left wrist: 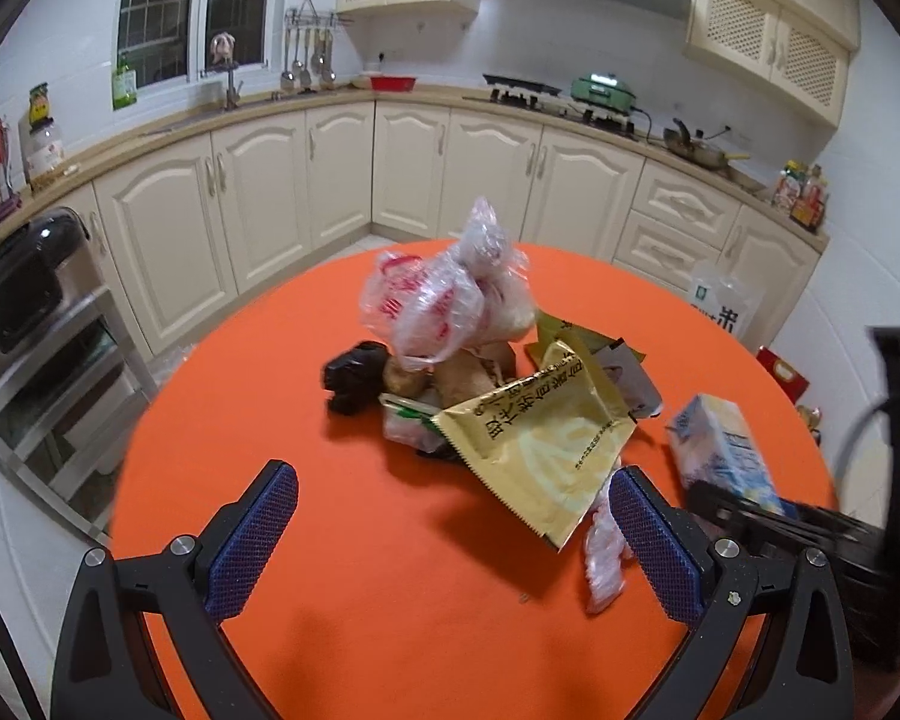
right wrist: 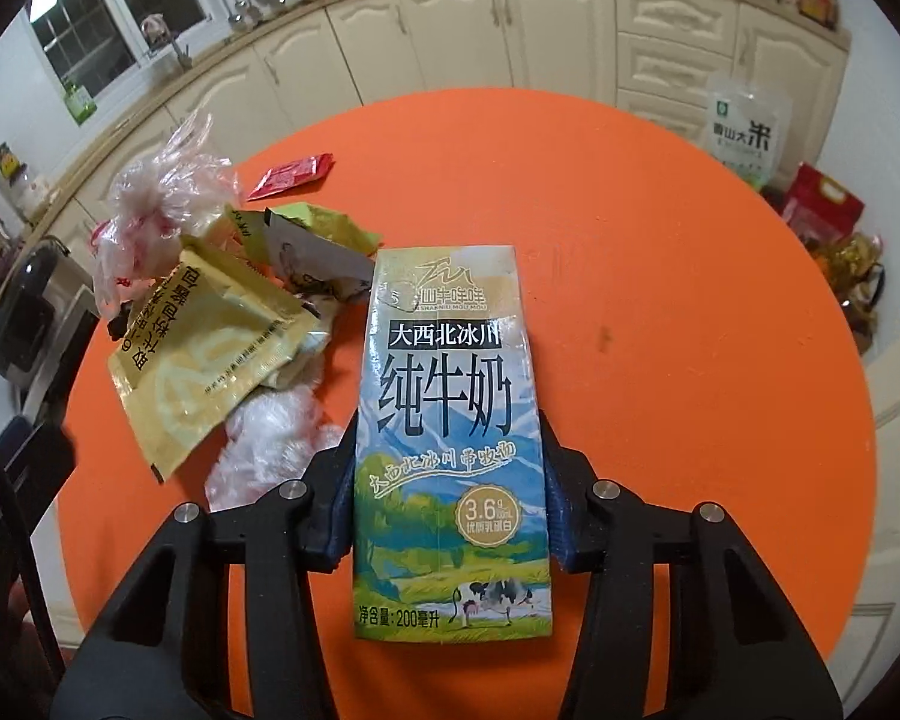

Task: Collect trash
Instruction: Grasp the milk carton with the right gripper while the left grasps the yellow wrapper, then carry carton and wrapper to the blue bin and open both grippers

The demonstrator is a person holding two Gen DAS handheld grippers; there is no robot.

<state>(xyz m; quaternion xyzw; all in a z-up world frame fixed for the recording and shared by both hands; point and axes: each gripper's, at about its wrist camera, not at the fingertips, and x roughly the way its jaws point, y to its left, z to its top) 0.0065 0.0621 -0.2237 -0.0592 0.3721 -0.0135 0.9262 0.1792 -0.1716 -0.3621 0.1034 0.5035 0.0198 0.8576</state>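
While the left gripper [left wrist: 453,531] hangs over the near part of the round orange surface [left wrist: 342,588], its blue-padded fingers [left wrist: 252,540] are spread wide with nothing between them; the right-hand finger sits just beside a small crumpled clear wrapper [left wrist: 603,558] and the lower corner of a gold snack packet [left wrist: 540,450], though contact cannot be told. Ahead of it the trash lies heaped near the middle of the surface: a black crumpled lump [left wrist: 354,378] at the left of the heap, a knotted clear plastic bag with red print [left wrist: 444,300] on top, the gold packet leaning out toward the camera, and greenish torn wrappers [left wrist: 594,360] behind it. Farther right, the right gripper [right wrist: 447,498] has its fingers [right wrist: 555,516] pinching a milk carton [right wrist: 450,432] by its two long sides, the carton pointing away from the camera above the surface, with the heap to its left. In the right wrist view a red sachet [right wrist: 291,175] lies alone on the far side of the surface, apart from the heap. Around the surface runs a kitchen: cream cabinets [left wrist: 342,174] under a counter, a dark window [left wrist: 174,12] at the left, a gas hob [left wrist: 522,87] and green pot [left wrist: 603,90] toward the right, and a rice bag [right wrist: 744,132] on the floor by the cabinets.
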